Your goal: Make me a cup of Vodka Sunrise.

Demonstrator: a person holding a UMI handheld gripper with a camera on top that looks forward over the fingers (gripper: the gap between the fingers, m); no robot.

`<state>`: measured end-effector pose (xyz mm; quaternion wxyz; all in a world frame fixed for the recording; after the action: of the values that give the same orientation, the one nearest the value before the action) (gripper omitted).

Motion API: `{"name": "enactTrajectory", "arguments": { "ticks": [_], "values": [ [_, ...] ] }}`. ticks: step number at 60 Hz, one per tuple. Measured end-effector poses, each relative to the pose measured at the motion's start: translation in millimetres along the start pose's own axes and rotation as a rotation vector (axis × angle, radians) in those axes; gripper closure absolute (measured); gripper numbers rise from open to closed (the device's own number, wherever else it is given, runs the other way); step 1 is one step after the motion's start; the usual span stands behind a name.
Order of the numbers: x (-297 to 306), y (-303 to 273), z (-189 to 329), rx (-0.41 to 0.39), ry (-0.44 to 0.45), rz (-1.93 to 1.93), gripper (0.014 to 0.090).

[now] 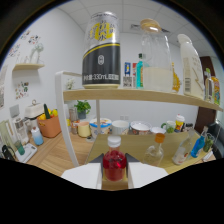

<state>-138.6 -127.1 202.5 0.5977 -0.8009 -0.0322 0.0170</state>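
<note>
**Between your fingers: the red bottle**

Between the fingers of your hand-held gripper (115,172) stands a small bottle of red liquid (114,164) with a white cap; both fingers press on its sides. Beyond it, a wooden shelf (140,96) carries a black-and-silver can (101,50) and a clear jug (156,57) with a wooden lid. Under the shelf, cups and bowls line your counter (65,150).

Can (101,50): glossy metal. Red bottle (114,164): clear glossy plastic, white cap. Shelf (150,96): pale smooth wood. Surface (60,152): wood grain.
</note>
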Motion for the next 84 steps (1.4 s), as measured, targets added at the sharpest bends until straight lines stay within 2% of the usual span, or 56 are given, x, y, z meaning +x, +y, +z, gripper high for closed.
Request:
{"name": "enactTrajectory", "arguments": {
  "ticks": [9,17,25,31,42,58,84],
  "values": [
    [15.5,12.4,-34.4,-0.001,0.01,0.001,0.0707],
    [42.4,41.6,-59.1,-0.032,0.043,0.013,0.0707],
    [70.3,67.0,-71.2,-0.053,0.071,0.041,0.0706],
    [80.8,75.3,-75.4,-0.061,0.059,0.13,0.0706],
    [84.8,54.9,-74.2,-0.014,-0.026,0.614,0.0707],
    [87.2,20.9,-68.4,0.079,-0.231,1.316,0.0707],
    [117.8,19.4,-77.4,0.209,-0.461,2.123,0.0708]
  ]
}}
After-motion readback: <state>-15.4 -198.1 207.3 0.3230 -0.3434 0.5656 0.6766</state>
